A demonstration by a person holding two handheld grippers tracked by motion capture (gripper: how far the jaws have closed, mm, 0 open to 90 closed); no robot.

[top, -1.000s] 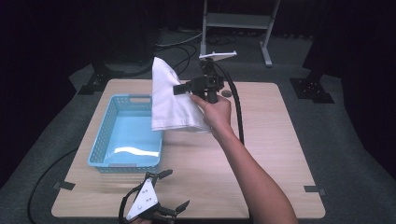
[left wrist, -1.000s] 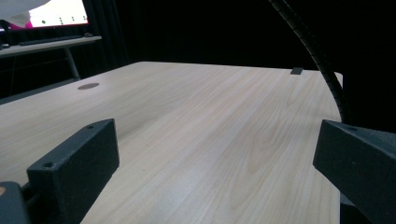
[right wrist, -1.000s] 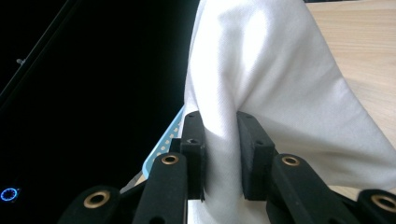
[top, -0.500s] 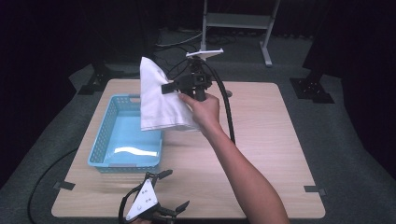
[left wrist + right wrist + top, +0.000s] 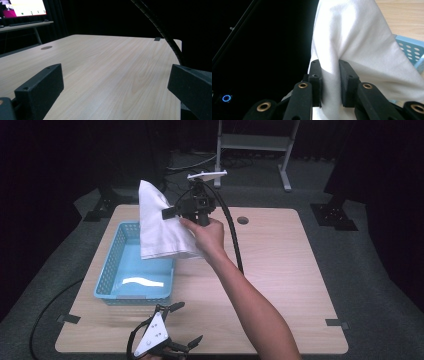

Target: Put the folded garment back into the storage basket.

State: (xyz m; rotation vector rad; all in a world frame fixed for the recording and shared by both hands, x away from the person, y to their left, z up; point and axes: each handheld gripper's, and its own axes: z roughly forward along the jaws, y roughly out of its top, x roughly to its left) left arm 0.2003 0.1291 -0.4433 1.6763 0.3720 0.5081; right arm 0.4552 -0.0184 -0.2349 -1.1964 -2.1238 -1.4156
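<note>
Two jaws clamp white cloth [image 5: 352,45] — above blue basket [image 5: 112,270] | right gripper [image 5: 330,82]

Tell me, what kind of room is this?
Probably a recording studio or lab: black curtains surround a lone wooden table, cables trail over the grey carpet, and a monitor glows on a side desk.

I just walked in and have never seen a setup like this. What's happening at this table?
A person is working with a pair of hand-held tongs. The right tongs are shut on a white cloth, holding it up in the air over the far end of a light blue basket on the wooden table. The left tongs rest open near the table's front edge, holding nothing. The cloth is not yet in the basket.
</note>
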